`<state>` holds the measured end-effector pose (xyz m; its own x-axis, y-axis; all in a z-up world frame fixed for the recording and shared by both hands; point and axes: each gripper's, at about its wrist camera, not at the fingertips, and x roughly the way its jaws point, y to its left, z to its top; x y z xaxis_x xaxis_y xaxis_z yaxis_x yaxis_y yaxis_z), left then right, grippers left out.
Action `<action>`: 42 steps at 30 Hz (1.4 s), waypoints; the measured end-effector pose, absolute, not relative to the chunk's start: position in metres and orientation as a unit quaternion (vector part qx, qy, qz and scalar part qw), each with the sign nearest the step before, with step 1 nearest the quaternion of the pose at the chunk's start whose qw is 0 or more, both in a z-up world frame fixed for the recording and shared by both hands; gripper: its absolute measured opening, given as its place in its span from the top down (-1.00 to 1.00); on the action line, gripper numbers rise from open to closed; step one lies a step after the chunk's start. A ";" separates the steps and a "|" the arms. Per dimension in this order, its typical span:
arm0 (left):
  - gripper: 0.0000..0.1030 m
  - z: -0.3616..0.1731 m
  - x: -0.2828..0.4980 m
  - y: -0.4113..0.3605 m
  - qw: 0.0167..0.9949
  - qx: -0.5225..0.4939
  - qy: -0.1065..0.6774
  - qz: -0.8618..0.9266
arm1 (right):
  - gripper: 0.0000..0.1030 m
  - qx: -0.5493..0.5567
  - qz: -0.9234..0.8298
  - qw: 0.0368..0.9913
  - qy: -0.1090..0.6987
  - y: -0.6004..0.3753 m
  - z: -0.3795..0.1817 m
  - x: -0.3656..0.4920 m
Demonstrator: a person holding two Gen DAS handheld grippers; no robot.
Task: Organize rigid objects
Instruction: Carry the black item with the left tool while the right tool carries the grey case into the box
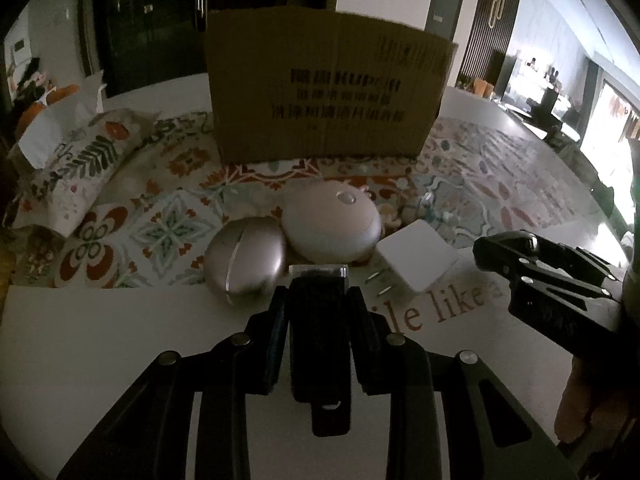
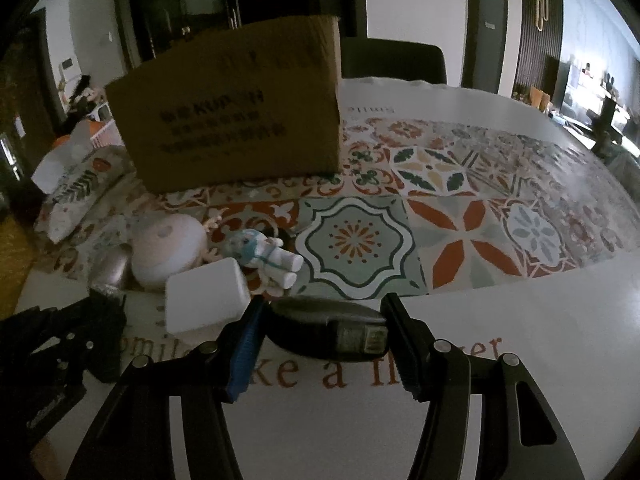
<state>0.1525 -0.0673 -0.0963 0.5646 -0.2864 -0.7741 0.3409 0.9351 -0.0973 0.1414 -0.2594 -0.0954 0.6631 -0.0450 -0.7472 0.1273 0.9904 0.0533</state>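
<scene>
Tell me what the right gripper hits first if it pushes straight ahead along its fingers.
The right gripper is open, and a dark flat device lies crosswise between its fingers, so that comes first. Beyond it is bare patterned tablecloth. The cardboard box sits left of the line, though depth is unclear.

The print on the cardboard box [image 1: 324, 92] is too blurred to read. On the table [image 2: 500, 340] the lettering is partly covered by the right tool [image 2: 320, 344] and by the dark device [image 2: 332, 332] between its fingers (whether they touch it cannot be told). The left tool [image 1: 319, 312] hides the lower body of the black object [image 1: 319, 320] it grips. The silver egg-shaped case [image 2: 110, 268] shows only in part behind the white charger [image 2: 206, 300].
</scene>
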 end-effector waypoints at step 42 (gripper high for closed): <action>0.44 0.040 0.191 -0.058 0.940 0.018 0.287 -0.185 | -0.14 0.070 -0.007 0.961 0.267 -0.238 0.026 0.160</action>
<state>0.1908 -0.0584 0.0396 0.7660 -0.3377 -0.5470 0.3588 0.9306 -0.0721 0.1605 -0.2377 0.0258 0.8568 0.0228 -0.5151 0.0516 0.9902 0.1296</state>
